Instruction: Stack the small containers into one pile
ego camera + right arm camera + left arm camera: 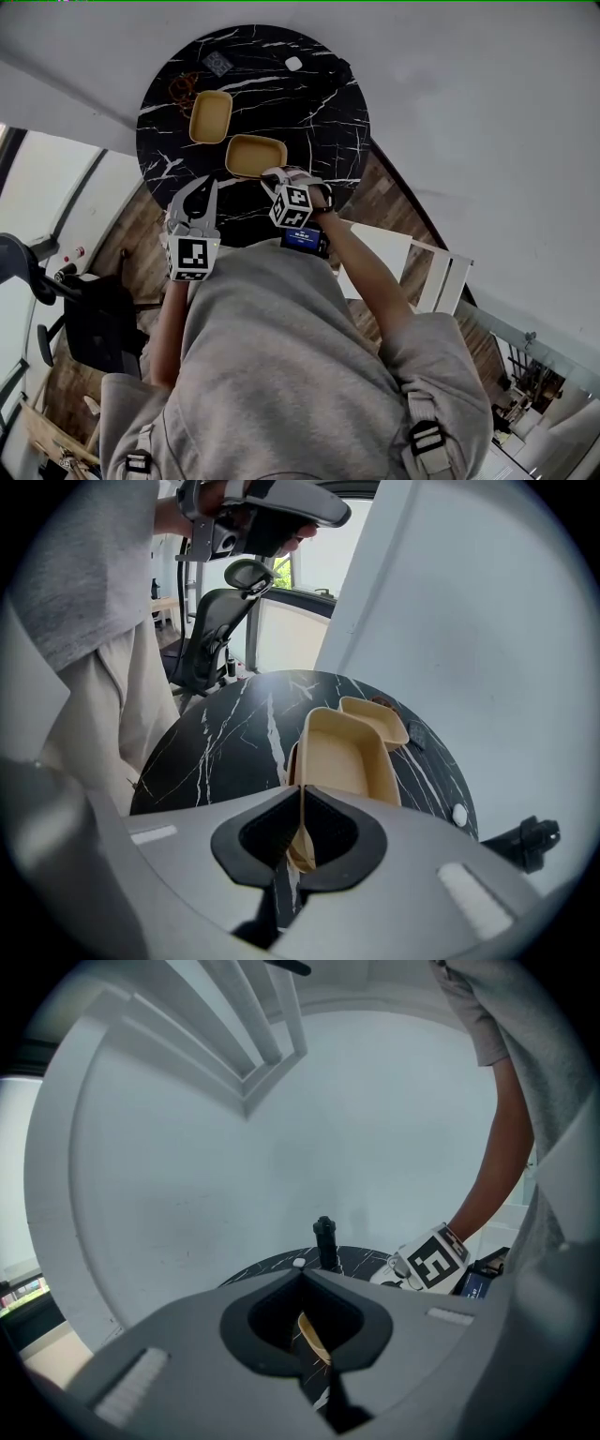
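Near container point(255, 155) is over blk marble table point(309, 103), just beside far container point(211, 116), its near rim pinched btwn R gripper point(277, 176) jaws; I read L gripper point(206, 183) jaws as pressed together, empty, over table's near edge.

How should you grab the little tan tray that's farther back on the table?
Pinch the far container by its thin upright rim, one of the fingers inside and one outside, the way the right gripper grips the near container. It sits open side up, so come from above, probably on the long side facing away from the near container, where the table looks barer.
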`<move>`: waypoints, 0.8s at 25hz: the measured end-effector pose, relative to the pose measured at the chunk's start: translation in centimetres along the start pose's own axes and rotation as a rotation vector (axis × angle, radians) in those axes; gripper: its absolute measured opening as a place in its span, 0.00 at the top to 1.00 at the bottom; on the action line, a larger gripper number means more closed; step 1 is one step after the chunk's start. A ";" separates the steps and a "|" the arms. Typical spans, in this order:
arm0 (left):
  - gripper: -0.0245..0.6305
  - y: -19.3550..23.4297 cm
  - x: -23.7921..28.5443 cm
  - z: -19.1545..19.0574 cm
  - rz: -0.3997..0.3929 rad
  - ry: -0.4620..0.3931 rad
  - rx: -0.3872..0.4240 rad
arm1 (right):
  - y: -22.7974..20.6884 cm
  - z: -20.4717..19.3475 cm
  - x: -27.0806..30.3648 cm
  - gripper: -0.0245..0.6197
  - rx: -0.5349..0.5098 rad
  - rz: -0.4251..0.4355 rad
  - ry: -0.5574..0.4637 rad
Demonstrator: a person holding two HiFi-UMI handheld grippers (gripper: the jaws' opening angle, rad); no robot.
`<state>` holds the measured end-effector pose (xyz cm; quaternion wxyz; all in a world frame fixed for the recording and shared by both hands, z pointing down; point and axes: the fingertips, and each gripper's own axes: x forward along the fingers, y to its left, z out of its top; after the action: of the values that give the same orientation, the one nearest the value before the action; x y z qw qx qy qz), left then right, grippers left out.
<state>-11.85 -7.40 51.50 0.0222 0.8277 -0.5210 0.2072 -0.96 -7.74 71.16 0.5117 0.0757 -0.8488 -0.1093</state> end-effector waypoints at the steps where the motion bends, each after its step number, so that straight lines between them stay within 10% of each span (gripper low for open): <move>1: 0.96 -0.1 0.1 -0.1 -0.004 0.002 0.000 | 0.1 -0.1 0.2 0.92 -0.001 0.006 0.005; 14: 0.96 0.2 3.6 -1.9 -0.067 0.023 -0.002 | 1.7 -1.6 0.7 0.81 0.022 0.089 0.025; 20: 0.93 0.9 9.8 -8.1 -0.135 0.157 0.097 | -0.8 -1.2 -3.5 0.83 0.117 -0.037 -0.063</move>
<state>-11.60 -14.14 62.31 0.0368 0.8421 -0.4503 0.2944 1.75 -7.80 68.49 0.4772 0.1176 -0.8680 -0.0711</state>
